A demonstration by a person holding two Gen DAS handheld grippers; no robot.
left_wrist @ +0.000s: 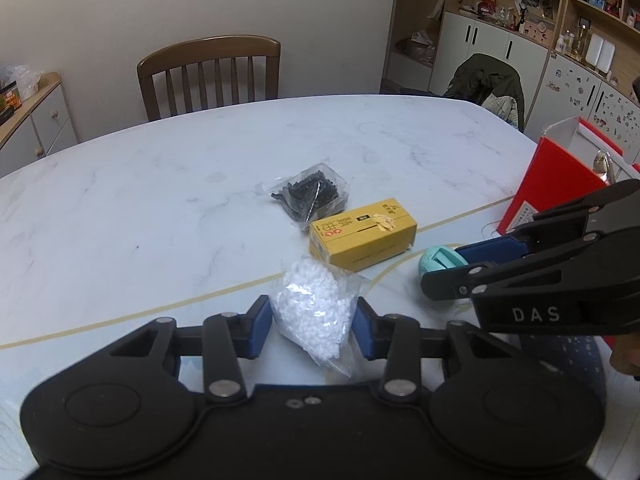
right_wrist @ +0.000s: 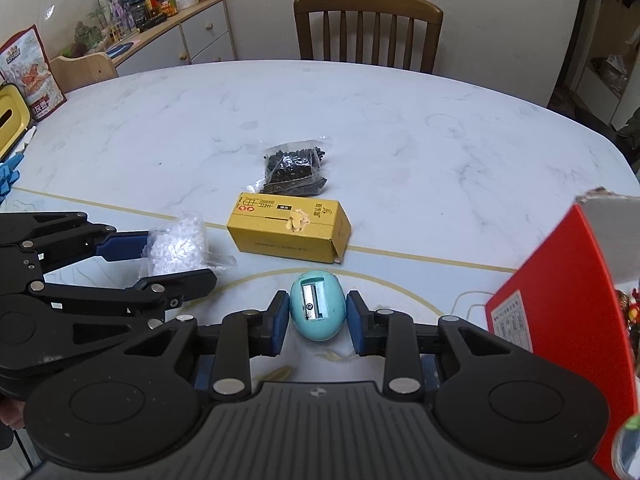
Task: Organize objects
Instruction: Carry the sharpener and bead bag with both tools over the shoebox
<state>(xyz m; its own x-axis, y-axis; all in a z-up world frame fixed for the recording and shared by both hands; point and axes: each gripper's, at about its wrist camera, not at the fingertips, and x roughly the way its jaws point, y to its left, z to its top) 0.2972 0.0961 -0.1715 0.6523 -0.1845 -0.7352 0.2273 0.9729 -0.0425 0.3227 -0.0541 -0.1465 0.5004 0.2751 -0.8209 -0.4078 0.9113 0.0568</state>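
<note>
two grippers on a marble tabletop, each straddling a small item.

in the right wrist view, at lower left, the left gripper has its jaws around a bag of white beads; whether they press it i cannot tell. at centre lie a bag of black beads and, just below it, a yellow box. at lower centre the right gripper has its pads against a teal egg-shaped sharpener, seemingly clamped. a red box stands at right.
</note>
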